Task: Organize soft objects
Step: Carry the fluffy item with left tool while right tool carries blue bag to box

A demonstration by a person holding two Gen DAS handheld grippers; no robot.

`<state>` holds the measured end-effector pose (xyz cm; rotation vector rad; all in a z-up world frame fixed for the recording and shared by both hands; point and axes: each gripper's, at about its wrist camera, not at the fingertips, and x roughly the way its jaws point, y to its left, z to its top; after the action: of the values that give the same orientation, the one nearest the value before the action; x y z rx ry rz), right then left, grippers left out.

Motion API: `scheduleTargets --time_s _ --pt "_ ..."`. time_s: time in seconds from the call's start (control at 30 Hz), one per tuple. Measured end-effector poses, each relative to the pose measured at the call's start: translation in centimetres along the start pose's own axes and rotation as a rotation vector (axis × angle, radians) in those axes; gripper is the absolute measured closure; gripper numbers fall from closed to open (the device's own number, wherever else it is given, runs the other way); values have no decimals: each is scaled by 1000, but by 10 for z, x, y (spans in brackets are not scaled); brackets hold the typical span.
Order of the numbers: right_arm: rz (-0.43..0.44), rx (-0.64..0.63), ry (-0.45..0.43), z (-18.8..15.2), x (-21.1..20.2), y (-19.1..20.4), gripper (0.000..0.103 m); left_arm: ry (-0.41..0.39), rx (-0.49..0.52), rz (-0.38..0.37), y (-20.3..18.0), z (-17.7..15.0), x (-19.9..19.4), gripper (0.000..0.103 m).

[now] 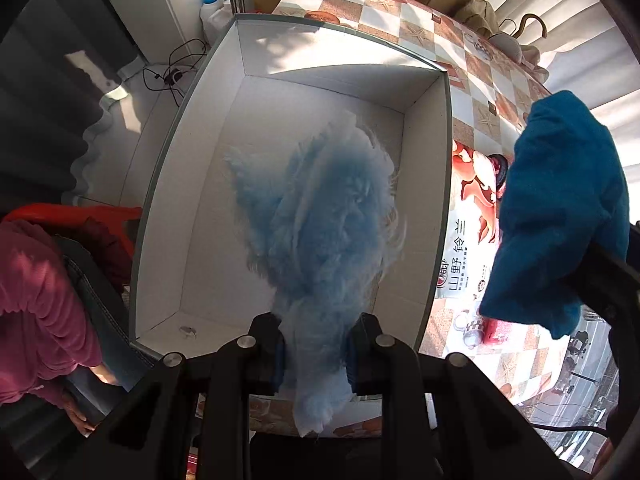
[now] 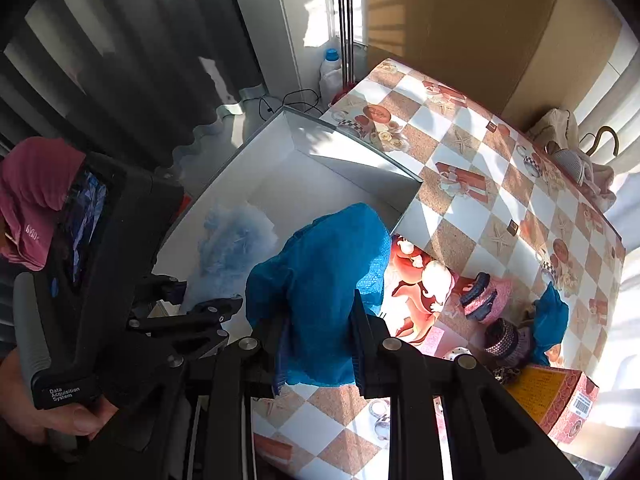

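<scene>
You've got a soft thing in each hand right now, and both look set for the same drop. Your left gripper point(image 1: 316, 350) points straight down with its jaws pinched on the pale blue fluffy piece point(image 1: 324, 220), which dangles inside the white box point(image 1: 192, 184) — roughly dead centre of the left wrist view, the fluff fanning out toward 12 o'clock over the box floor. Holding it by one end makes sense: the bulk hangs free, so it should settle in a heap instead of snagging on the rim.

Your right gripper point(image 2: 316, 354) is clamped on the teal cloth point(image 2: 320, 280), jaws pressed in on a bunched fold. In the right wrist view the cloth sits at centre, overlapping the box's near corner, so I'd guess it's only partly over the opening and mostly above the checkered tablecloth point(image 2: 480, 208). Left wrist view agrees — the cloth is out at 3 o'clock, past the box wall.

Still on the table at about 4 o'clock in the right view: a second teal piece point(image 2: 554, 320) and some small knitted-looking items point(image 2: 486, 294) beside a patterned carton point(image 2: 560, 396). So you're early on, I'd say.

Next bit as I read it: let the fluffy one go first, then bring the cloth over the rim toward 10 o'clock.
</scene>
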<state>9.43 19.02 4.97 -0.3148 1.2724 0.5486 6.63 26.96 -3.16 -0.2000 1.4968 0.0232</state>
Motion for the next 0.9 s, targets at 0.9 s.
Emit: scheduleTargets --time_s 0.9 --pt "-27 15 42 32 34 9 78 -33 72 36 16 12 10 78"
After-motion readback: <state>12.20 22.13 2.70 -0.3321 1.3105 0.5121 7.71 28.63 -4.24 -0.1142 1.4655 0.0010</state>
